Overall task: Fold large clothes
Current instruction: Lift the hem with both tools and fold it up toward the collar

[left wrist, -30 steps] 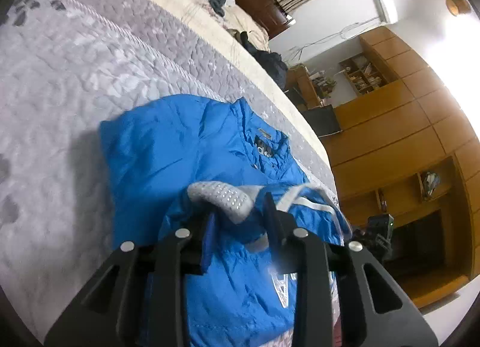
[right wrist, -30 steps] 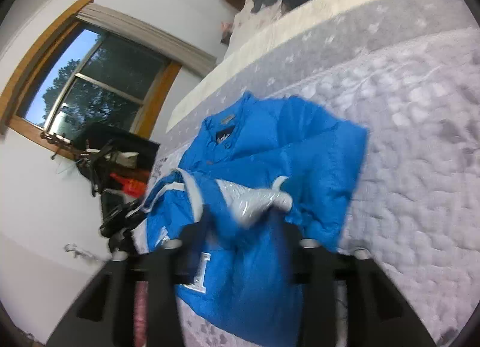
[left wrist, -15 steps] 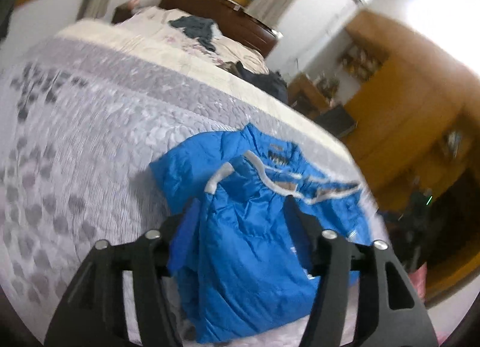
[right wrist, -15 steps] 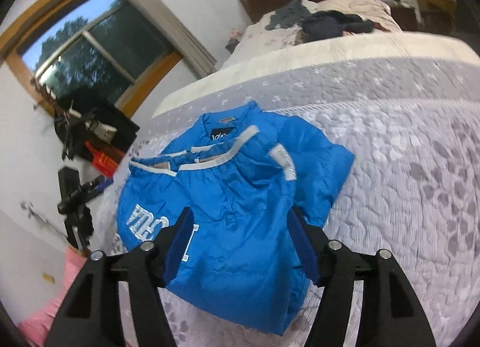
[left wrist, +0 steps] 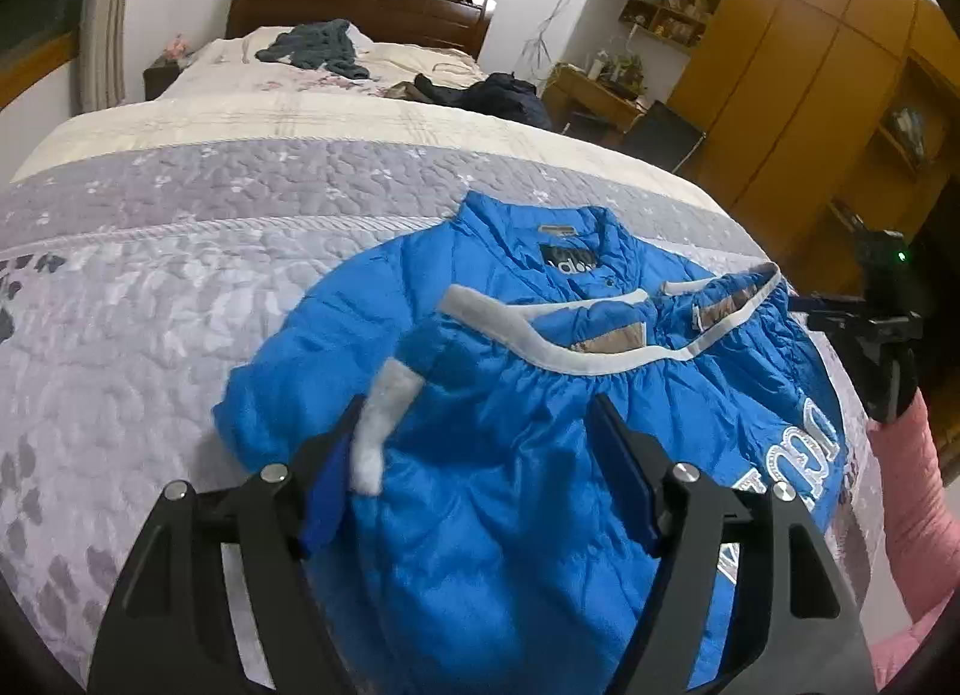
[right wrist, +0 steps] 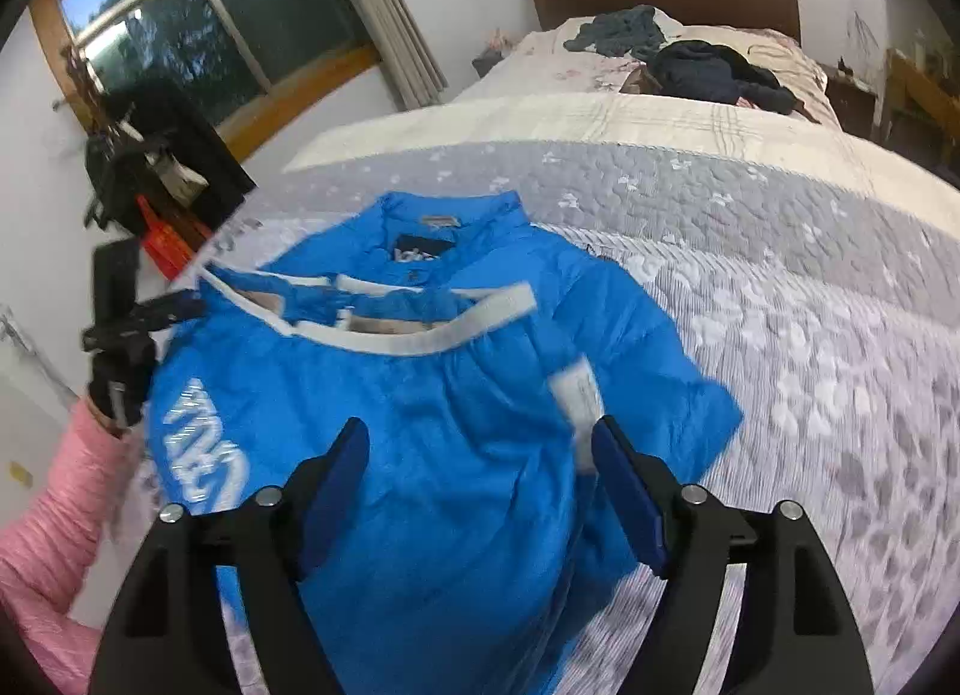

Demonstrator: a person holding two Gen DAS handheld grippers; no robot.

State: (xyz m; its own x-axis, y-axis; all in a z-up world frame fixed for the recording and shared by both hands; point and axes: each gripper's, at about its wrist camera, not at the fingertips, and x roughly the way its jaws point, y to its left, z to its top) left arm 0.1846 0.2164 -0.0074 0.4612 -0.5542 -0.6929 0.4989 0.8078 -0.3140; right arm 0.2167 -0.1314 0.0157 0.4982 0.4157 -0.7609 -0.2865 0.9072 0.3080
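The blue jacket (left wrist: 510, 455) lies folded on the bed's grey quilt (left wrist: 150, 287), near the foot edge, its hem with the white band (left wrist: 600, 359) turned up over the chest, collar toward the headboard (left wrist: 360, 5). Both the left gripper (left wrist: 480, 473) and the right gripper (right wrist: 480, 485) hang above it with jaws spread wide, holding nothing. A pink sleeve (right wrist: 66, 491) shows at the quilt's side edge. Dark clothes (right wrist: 714, 71) lie heaped near the headboard.
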